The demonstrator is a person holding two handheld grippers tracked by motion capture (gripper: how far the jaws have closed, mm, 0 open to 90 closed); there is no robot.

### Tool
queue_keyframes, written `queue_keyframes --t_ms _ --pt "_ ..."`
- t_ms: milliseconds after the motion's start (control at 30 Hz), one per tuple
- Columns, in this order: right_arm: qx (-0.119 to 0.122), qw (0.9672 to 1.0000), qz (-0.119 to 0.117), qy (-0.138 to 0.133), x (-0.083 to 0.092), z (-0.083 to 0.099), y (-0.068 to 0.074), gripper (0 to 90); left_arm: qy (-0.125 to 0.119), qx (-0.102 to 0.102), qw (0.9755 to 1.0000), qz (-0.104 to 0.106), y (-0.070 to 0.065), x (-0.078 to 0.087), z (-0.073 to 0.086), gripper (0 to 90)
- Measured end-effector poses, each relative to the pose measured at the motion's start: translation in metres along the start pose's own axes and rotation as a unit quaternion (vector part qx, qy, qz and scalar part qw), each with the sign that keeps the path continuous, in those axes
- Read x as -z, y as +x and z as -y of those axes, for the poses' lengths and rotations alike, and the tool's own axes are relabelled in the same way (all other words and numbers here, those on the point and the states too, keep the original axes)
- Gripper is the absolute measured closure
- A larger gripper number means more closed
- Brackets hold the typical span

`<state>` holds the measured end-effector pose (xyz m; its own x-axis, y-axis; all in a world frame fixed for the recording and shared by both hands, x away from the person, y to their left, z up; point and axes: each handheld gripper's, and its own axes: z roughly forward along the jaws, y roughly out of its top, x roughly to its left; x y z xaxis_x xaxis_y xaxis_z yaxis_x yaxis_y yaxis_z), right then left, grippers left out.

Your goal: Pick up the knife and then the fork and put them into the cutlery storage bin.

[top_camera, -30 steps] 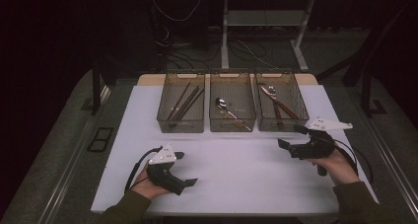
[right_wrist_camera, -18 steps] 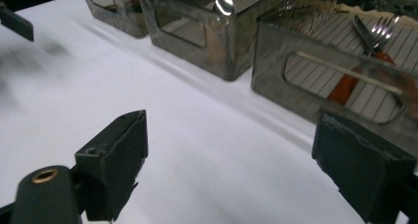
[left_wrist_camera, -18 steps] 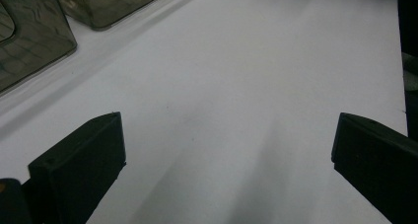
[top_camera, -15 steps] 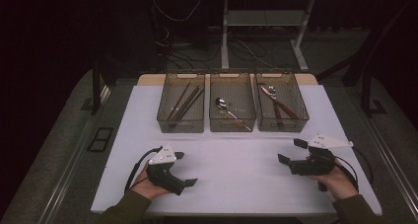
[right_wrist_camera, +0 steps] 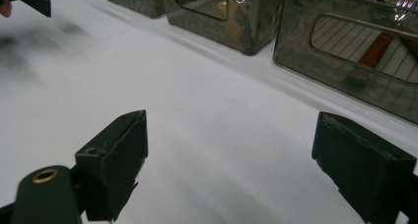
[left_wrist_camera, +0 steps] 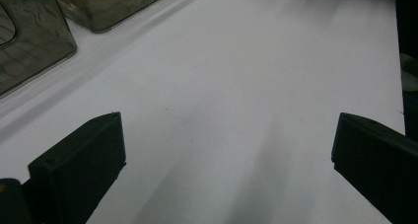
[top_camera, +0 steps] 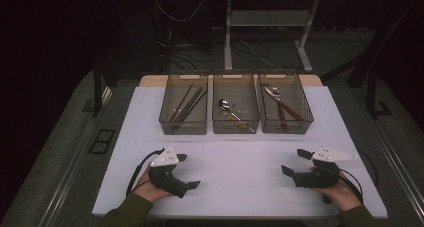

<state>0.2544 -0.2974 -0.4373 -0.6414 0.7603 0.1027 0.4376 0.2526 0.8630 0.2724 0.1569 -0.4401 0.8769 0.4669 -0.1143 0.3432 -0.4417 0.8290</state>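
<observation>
Bins [top_camera: 236,129] with chopsticks [top_camera: 186,105], spoon [top_camera: 231,112]

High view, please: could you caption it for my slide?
Both tongs, left and right, rest open before three cutlery bins.

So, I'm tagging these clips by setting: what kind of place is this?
Probably a lab or recording workspace, not a home: a white table in a dark room, three cutlery bins in a neat row, and cables on the floor behind.
</observation>
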Motion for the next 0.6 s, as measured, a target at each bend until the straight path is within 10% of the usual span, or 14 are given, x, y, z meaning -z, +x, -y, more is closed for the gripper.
queue_keyframes --t_ms 600 --pt "0.020 0.9996 -0.012 0.018 -0.0020 0.0075 0.0061 14.0 0.002 -0.005 1.0000 0.006 0.0005 -0.0012 -0.0007 0.0"
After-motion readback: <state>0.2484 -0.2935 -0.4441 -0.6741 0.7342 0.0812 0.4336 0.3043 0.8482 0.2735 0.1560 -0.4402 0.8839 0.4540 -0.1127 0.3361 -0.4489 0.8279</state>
